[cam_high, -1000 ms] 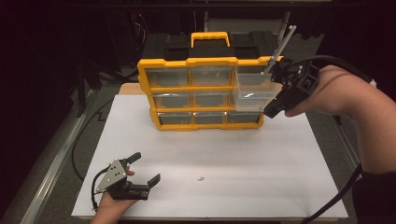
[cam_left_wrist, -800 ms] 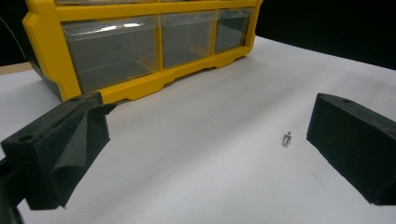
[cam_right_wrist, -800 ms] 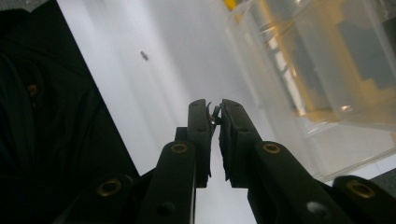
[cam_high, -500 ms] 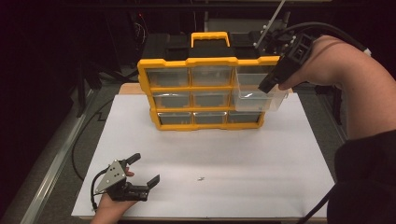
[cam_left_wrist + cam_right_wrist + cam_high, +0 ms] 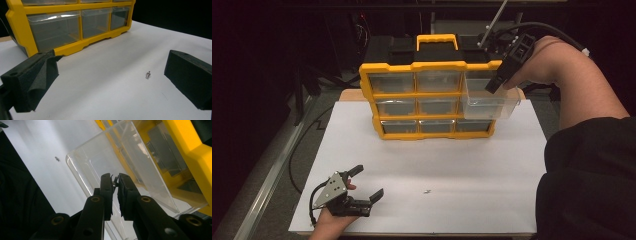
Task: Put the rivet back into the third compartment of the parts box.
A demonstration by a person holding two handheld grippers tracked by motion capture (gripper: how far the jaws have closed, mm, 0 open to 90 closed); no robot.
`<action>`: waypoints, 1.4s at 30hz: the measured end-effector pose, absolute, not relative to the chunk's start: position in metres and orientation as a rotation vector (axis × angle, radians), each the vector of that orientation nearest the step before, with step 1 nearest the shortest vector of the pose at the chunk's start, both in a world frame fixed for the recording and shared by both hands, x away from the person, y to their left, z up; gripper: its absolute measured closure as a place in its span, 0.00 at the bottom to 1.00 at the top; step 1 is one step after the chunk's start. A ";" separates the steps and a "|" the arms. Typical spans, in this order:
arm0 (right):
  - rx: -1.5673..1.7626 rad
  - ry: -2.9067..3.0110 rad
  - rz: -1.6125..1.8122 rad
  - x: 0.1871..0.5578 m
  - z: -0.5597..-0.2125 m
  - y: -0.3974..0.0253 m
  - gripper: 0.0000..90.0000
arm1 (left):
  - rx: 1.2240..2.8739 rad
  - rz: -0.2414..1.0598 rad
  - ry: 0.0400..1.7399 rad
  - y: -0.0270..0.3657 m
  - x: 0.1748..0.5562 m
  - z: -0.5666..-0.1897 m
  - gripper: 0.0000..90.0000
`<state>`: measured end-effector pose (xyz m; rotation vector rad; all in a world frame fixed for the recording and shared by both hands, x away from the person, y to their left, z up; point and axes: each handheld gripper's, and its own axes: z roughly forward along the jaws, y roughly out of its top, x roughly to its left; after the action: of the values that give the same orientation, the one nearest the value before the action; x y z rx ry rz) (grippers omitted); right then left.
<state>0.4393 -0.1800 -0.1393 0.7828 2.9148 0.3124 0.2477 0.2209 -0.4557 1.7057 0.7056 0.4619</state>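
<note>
A yellow organizer [image 5: 422,95] with clear drawers stands at the back of the white mat. Its top-right drawer [image 5: 489,102] is pulled out and hangs forward. My right gripper [image 5: 494,86] hovers over that drawer's open top, and in the right gripper view it [image 5: 115,180] is shut on a tiny metal screw [image 5: 115,180] pinched at the jaw tips above the drawer [image 5: 105,152]. My left gripper [image 5: 368,181] rests open on the mat at the front left. A second small screw [image 5: 427,190] lies loose on the mat, to the right of the left gripper [image 5: 112,58] and near its right jaw; it is the screw [image 5: 148,74] in the left gripper view.
The white mat [image 5: 462,165] covers the table between the organizer and the front edge. A black case [image 5: 402,47] sits behind the organizer. A sleeve [image 5: 592,180] fills the right front. Cables trail off the table's left side [image 5: 297,150].
My right gripper has lifted up and back from the drawer's front to above its open top. The left gripper and the loose screw have stayed put.
</note>
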 end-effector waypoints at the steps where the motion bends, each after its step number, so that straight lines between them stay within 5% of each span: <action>1: 0.779 2.916 0.329 0.439 -0.139 -0.181 0.90 | 1.706 0.462 0.706 0.221 0.248 -0.456 0.00; 3: 0.814 2.903 0.354 0.439 -0.137 -0.184 0.71 | 1.709 0.461 0.704 0.221 0.248 -0.456 0.00; 6: 0.804 2.901 0.345 0.434 -0.134 -0.186 0.57 | 1.709 0.462 0.702 0.221 0.248 -0.456 0.00; 25: 0.747 2.898 0.354 0.363 -0.142 -0.205 0.50 | 1.717 0.474 0.723 0.222 0.250 -0.457 0.00; 42: 0.687 2.972 0.388 0.345 -0.252 -0.189 0.19 | 1.736 0.481 0.719 0.220 0.249 -0.457 0.00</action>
<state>0.3452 -0.1889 -0.2516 0.6869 2.9720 0.3881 0.2488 0.2205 -0.4569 1.7364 0.7189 0.4810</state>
